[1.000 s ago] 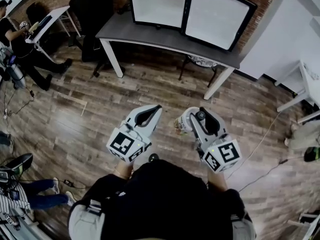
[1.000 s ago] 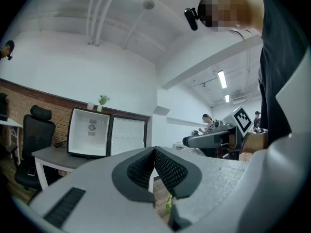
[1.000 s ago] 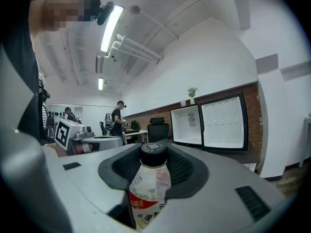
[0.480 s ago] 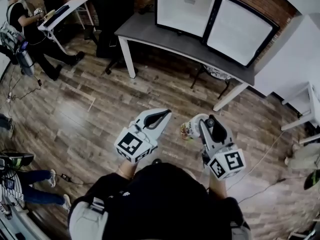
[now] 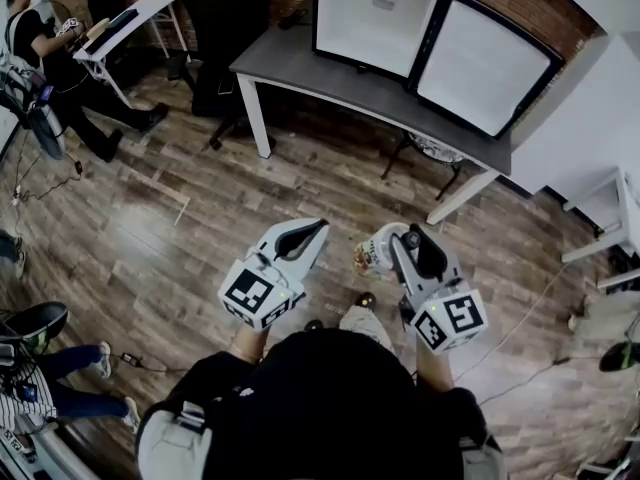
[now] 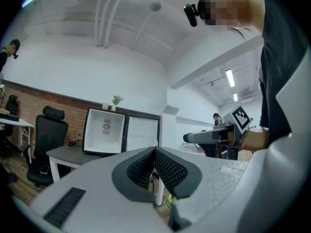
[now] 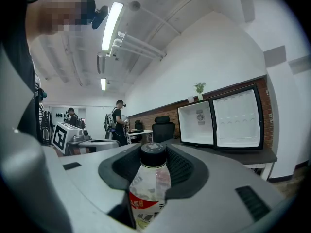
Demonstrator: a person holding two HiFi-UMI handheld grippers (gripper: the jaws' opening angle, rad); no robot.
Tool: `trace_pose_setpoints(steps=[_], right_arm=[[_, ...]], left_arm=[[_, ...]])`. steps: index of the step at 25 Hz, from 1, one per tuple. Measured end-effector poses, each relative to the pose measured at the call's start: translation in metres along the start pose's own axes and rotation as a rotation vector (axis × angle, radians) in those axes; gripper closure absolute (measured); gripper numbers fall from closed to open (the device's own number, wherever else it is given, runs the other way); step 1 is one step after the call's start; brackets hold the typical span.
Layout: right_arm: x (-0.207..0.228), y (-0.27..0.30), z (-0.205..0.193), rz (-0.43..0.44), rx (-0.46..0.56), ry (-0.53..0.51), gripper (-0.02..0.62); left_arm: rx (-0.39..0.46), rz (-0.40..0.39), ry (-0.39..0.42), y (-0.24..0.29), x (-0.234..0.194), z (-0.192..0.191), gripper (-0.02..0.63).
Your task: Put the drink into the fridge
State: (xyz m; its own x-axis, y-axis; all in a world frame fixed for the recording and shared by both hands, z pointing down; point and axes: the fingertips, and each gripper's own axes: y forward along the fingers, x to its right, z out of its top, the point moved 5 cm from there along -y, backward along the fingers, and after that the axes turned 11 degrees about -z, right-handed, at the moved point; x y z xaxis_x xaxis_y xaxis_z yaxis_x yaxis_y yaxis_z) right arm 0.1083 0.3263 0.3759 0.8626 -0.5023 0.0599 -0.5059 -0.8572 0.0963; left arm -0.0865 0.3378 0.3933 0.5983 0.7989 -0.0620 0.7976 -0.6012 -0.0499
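Observation:
The drink, a clear bottle [image 7: 149,181] with a black cap and a red-and-white label, stands upright between my right gripper's [image 7: 154,154] jaws, which are shut on it. In the head view the bottle [image 5: 372,254] shows just left of that right gripper [image 5: 397,238], held over the wooden floor. My left gripper [image 5: 310,230] hangs beside it, shut with nothing in it; its ribbed pads [image 6: 165,166] meet at the tip. Ahead, the small fridge [image 5: 372,16] stands on a grey table [image 5: 300,66], its door [image 5: 482,66] swung open to the right. The white inside [image 7: 197,125] looks bare.
A black office chair [image 5: 225,13] stands left of the table, a stool [image 5: 430,150] under its right part. People sit and stand at the far left near a white desk [image 5: 125,23]. A white wall corner [image 5: 590,118] and white furniture [image 5: 615,218] lie to the right; cables cross the floor.
Over the second the table and fridge have drawn nearer and shifted right in the head view. Both grippers keep their pose, and the bottle stays in the right one.

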Motion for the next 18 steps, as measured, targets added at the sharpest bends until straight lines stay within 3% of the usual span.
trace_pose_setpoints(steps=[18], right_arm=[[0.081,0.090,0.014,0.025,0.019,0.017,0.445]], left_arm=[[-0.020,0.043,0.014,0.080,-0.072,0.005,0.609]])
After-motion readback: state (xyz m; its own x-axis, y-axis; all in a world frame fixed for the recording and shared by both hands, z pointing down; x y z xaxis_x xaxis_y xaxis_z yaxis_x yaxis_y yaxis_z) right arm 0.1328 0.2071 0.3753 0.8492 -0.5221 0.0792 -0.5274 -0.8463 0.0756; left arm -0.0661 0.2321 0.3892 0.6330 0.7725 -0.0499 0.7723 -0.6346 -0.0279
